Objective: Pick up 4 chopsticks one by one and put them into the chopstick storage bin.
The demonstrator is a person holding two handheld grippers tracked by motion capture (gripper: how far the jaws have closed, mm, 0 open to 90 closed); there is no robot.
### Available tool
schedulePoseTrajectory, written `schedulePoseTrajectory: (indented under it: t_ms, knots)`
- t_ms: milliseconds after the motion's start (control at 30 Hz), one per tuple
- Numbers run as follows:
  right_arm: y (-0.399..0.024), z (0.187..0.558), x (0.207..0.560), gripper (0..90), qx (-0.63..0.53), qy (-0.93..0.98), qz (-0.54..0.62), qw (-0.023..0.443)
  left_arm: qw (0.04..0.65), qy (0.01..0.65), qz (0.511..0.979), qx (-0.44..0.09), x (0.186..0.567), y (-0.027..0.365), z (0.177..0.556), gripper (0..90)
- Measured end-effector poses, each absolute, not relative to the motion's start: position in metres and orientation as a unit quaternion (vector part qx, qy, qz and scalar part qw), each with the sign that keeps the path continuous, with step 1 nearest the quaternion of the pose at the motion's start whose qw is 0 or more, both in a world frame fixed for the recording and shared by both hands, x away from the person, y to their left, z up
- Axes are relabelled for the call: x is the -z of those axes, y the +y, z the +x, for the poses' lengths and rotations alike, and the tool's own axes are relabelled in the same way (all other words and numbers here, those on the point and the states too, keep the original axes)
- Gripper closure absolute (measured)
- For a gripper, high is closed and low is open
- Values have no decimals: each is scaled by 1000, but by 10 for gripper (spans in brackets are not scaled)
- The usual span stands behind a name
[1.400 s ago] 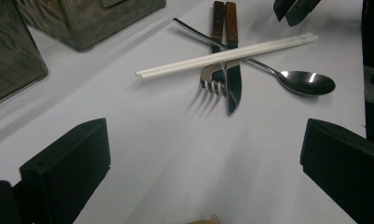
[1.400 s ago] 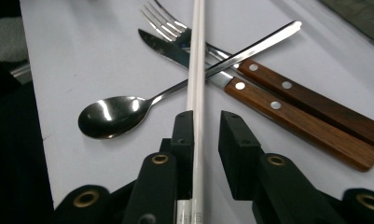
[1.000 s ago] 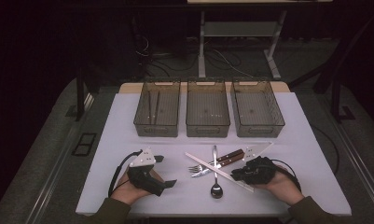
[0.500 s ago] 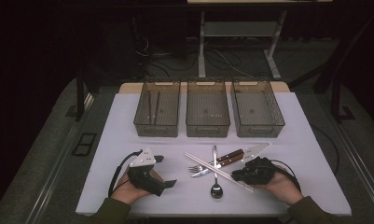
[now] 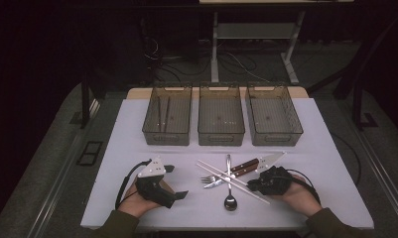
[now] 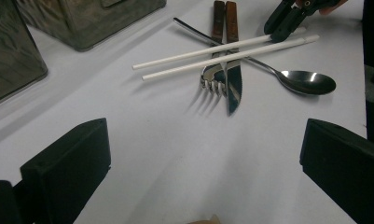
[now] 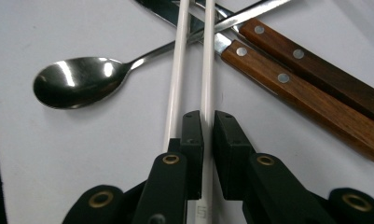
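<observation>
The right tongs (image 7: 207, 135) are closed on one white chopstick (image 7: 207, 60), which is pinched between the two black jaws in the right gripper view; the second chopstick (image 7: 176, 70) is seen lying just beside it, outside the left jaw. In the high view these right tongs (image 5: 252, 186) are held low over the table (image 5: 335, 163) at about 5 o'clock of the cutlery pile, and the gripped chopstick (image 5: 236, 178) is laid across the pile toward 10 o'clock. Under the chopsticks a spoon (image 5: 230, 201) is found with its bowl at 6 o'clock, crossed by a fork (image 5: 206, 179) and a knife (image 5: 266, 161) with wooden handles. The left tongs (image 6: 198, 154) are spread wide with nothing between them, as shown in the left gripper view, and in the high view the left tongs (image 5: 175, 182) are rested on the table at 9 o'clock of the pile, well apart from it. At 12 o'clock, three clear bins (image 5: 221, 136) are set side by side.
</observation>
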State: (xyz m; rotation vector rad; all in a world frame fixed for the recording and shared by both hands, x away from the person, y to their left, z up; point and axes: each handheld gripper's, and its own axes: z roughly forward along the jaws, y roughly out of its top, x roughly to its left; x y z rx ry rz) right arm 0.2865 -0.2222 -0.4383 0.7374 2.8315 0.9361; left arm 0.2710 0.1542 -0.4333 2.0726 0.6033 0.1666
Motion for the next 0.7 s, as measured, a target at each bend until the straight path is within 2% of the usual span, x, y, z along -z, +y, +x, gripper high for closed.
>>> schedulePoseTrajectory:
  t_ms: [233, 700]
  knots:
    - [-217, 286, 437, 813, -286, 929, 232, 43, 468, 247, 846, -68, 434, 154, 271, 5]
    - [-200, 297, 428, 840, -212, 947, 240, 23, 467, 247, 846, -69, 434, 154, 271, 5]
